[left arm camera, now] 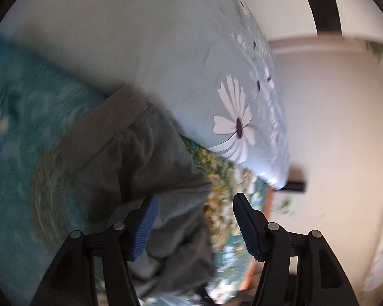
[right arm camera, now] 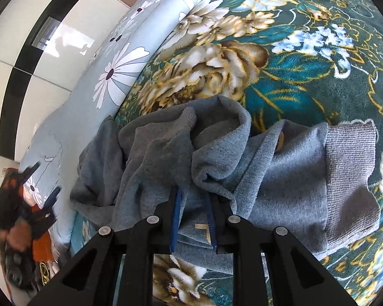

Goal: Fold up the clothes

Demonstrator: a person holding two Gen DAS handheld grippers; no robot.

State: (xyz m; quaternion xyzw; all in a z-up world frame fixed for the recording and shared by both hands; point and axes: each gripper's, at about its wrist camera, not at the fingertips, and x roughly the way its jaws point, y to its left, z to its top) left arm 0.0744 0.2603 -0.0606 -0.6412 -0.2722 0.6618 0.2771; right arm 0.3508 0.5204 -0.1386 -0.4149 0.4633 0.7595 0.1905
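A grey fleece sweatshirt [right arm camera: 280,173] lies bunched on a teal floral blanket [right arm camera: 280,63]; its ribbed hem [right arm camera: 349,153] is at the right. My right gripper [right arm camera: 194,193] is shut on a fold of the sweatshirt, with grey cloth between its blue pads. In the left wrist view the same grey sweatshirt [left arm camera: 140,158] lies below, its ribbed band [left arm camera: 107,122] at the upper left. My left gripper [left arm camera: 195,204] is open and empty just above the cloth. It also shows in the right wrist view [right arm camera: 42,181], at the far left edge.
A light blue duvet with white daisies [left arm camera: 191,58] is piled along the blanket's far side, also in the right wrist view [right arm camera: 120,58]. A white wall [left arm camera: 332,127] and glossy wardrobe panels [right arm camera: 51,38] lie beyond. The blanket [left arm camera: 18,153] spreads left of the sweatshirt.
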